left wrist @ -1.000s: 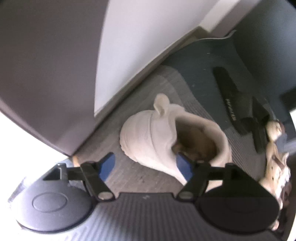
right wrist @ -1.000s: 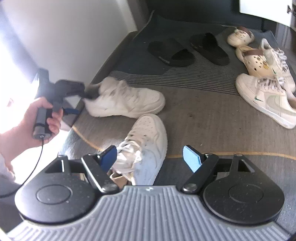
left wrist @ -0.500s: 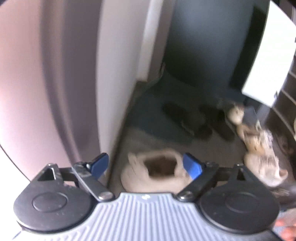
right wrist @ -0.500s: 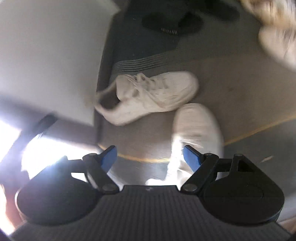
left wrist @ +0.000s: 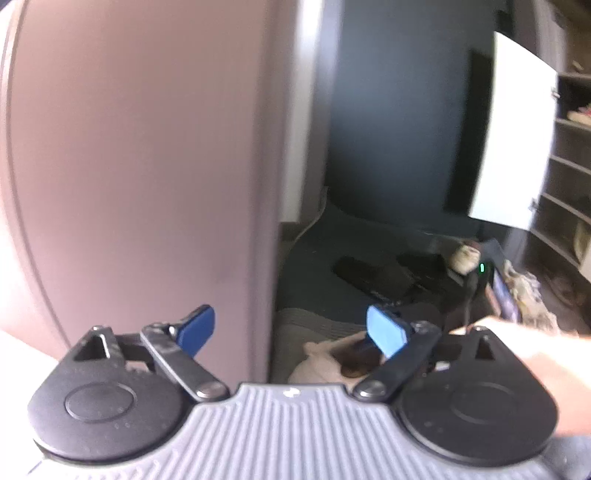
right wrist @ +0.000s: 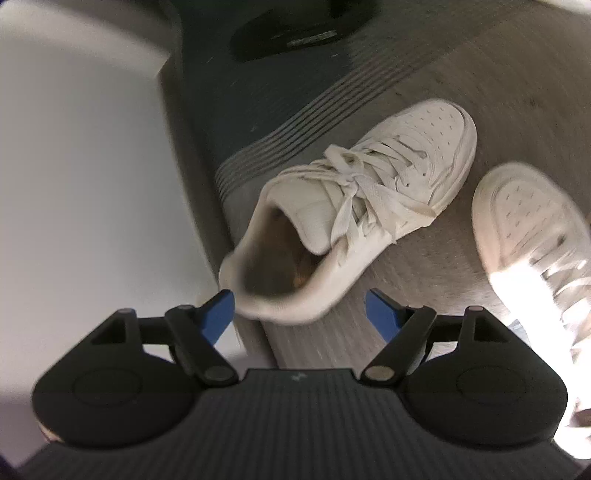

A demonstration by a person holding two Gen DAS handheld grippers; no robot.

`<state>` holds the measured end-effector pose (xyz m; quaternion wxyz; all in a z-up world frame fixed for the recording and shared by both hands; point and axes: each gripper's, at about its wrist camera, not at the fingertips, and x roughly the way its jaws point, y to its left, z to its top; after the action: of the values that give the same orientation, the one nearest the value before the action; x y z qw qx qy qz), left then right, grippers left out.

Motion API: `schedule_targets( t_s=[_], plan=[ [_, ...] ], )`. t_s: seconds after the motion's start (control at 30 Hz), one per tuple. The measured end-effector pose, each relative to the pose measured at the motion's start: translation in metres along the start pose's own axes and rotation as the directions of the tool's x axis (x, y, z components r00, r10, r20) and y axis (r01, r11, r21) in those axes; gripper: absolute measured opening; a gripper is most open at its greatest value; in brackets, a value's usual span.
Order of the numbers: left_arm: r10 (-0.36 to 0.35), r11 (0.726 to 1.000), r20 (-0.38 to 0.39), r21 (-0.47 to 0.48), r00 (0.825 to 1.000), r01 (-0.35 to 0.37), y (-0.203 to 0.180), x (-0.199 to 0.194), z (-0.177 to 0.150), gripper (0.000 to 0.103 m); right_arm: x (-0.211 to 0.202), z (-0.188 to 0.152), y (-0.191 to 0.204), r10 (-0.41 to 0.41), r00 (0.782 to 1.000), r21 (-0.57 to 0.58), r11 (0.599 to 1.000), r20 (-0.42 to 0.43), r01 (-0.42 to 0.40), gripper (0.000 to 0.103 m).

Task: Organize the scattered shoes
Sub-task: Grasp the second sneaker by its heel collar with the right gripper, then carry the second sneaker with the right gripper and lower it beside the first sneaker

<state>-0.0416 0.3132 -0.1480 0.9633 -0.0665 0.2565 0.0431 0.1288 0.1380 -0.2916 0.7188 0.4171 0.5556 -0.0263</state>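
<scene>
A white sneaker (right wrist: 354, 206) lies on the mat near the wall, heel opening toward me. My right gripper (right wrist: 299, 314) is open just behind and above its heel, not touching it. A second white sneaker (right wrist: 532, 236) lies to its right, brightly lit. In the left wrist view my left gripper (left wrist: 291, 330) is open and empty, raised and level; only the first sneaker's heel (left wrist: 325, 362) shows below its right finger. My right hand (left wrist: 524, 354) with its gripper shows at the right.
A black slide (right wrist: 295, 29) lies on the dark mat beyond the sneakers; both slides (left wrist: 373, 273) show in the left view. Pale shoes (left wrist: 465, 254) lie further right. A brown door panel (left wrist: 140, 166) stands close left. An open shoe cabinet (left wrist: 565, 192) stands at right.
The left gripper has lifted away from the sneaker and tilted up to look across the room. The right gripper has swung left and come down behind the first sneaker's heel.
</scene>
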Motion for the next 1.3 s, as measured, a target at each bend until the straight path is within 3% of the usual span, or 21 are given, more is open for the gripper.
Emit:
schedule_targets(
  t_s=[0.13, 0.23, 0.37, 0.43, 0.53, 0.73, 0.87, 1.0, 1.17, 1.3],
  plan=[
    [0.01, 0.997, 0.018, -0.075, 1.0, -0.008, 0.014, -0.003, 0.007, 0.091, 0.029, -0.016, -0.008, -0.01, 1.0, 0.188, 0.982, 0.026, 0.005, 0.073],
    [0.016, 0.997, 0.04, -0.075, 0.999, -0.013, 0.019, -0.004, 0.008, 0.091, 0.04, -0.026, -0.004, -0.032, 0.998, 0.217, 0.976, 0.053, 0.02, 0.068],
    [0.006, 0.998, 0.063, -0.057, 0.998, -0.002, 0.019, -0.004, 0.006, 0.091, 0.058, -0.025, 0.004, -0.105, 0.993, 0.208, 0.974, 0.061, 0.09, 0.042],
    [-0.006, 0.999, 0.037, -0.054, 0.999, 0.008, 0.021, 0.005, 0.002, 0.091, 0.066, -0.023, 0.003, -0.143, 0.988, 0.196, 0.972, 0.054, 0.13, 0.04],
    [-0.066, 0.99, -0.042, -0.125, 0.997, 0.061, 0.029, 0.015, -0.003, 0.091, 0.068, -0.023, 0.006, -0.146, 0.987, 0.095, 0.986, 0.069, 0.139, 0.036],
    [-0.059, 0.988, -0.036, -0.147, 0.998, 0.053, 0.037, 0.008, -0.006, 0.091, 0.04, -0.035, 0.001, -0.128, 0.982, -0.119, 0.982, 0.136, 0.144, 0.026],
    [-0.088, 0.987, -0.082, -0.145, 0.993, 0.076, 0.031, 0.003, -0.016, 0.091, 0.015, -0.045, -0.008, -0.099, 0.986, -0.294, 0.946, 0.134, 0.135, 0.022],
    [-0.122, 0.987, -0.109, -0.113, 0.986, 0.11, 0.019, 0.0, -0.022, 0.091, -0.014, -0.064, -0.018, -0.091, 0.993, -0.453, 0.884, 0.08, 0.117, 0.021],
    [-0.143, 0.986, -0.09, -0.098, 0.986, 0.134, 0.006, 0.002, -0.022, 0.091, -0.042, -0.08, -0.035, -0.096, 0.995, -0.503, 0.859, 0.031, 0.098, 0.021],
    [-0.152, 0.984, -0.1, -0.105, 0.983, 0.141, -0.006, 0.014, -0.023, 0.091, -0.063, -0.095, -0.045, -0.091, 0.994, -0.59, 0.8, 0.054, 0.105, 0.021]
  ],
)
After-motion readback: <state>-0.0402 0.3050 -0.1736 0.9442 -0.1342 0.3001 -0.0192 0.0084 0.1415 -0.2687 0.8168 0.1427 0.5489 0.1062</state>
